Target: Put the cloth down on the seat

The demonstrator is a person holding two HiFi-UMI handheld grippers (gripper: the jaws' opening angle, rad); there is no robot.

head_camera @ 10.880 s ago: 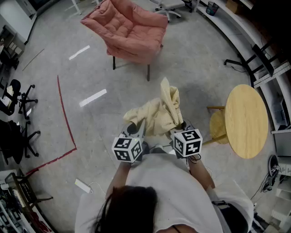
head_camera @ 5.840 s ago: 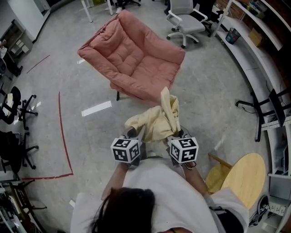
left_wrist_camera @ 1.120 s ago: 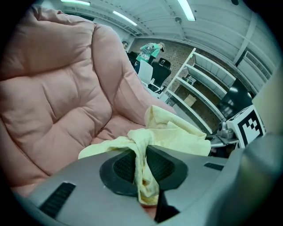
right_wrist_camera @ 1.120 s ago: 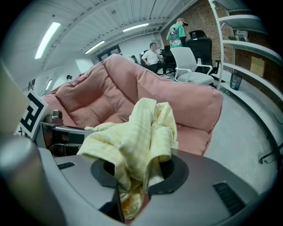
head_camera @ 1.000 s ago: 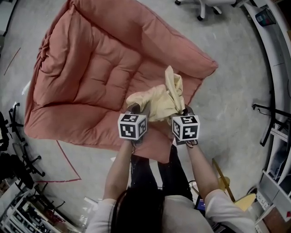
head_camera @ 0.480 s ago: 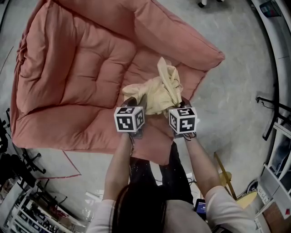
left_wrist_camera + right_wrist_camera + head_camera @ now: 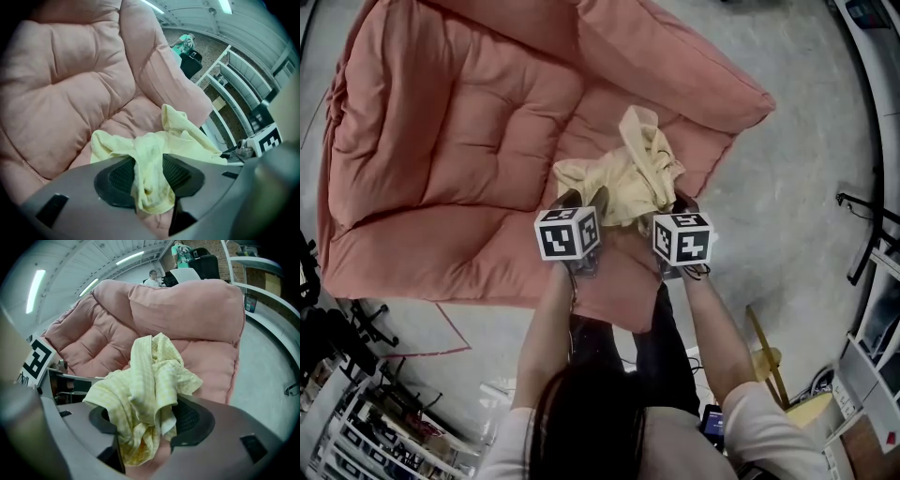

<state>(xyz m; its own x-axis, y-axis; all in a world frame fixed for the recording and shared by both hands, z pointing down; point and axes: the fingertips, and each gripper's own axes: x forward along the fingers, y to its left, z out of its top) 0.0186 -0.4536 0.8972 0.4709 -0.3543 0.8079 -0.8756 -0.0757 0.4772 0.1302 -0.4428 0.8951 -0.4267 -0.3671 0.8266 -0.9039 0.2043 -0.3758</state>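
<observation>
Armchair (image 7: 459,141), pink, on grey floor (image 7: 797,187). Cloth (image 7: 628,178) bunched at armchair's front cushion, loose between jaws of my left tool (image 7: 572,201) and right tool (image 7: 679,202), both just opened, gripping nothing.

The person wears a white short-sleeved shirt (image 7: 675,448) and dark trousers (image 7: 609,342), and has dark hair (image 7: 581,422). The left gripper (image 7: 149,177) and right gripper (image 7: 140,427) are grey with black ribbed pads (image 7: 117,176). Each bears a white cube (image 7: 567,234) of black square markers. Their jaws have just been opening, with the cloth (image 7: 623,178) between them.

Grey floor (image 7: 797,178), red floor line (image 7: 453,323), white shelves (image 7: 239,101), ceiling lights (image 7: 35,287)
</observation>
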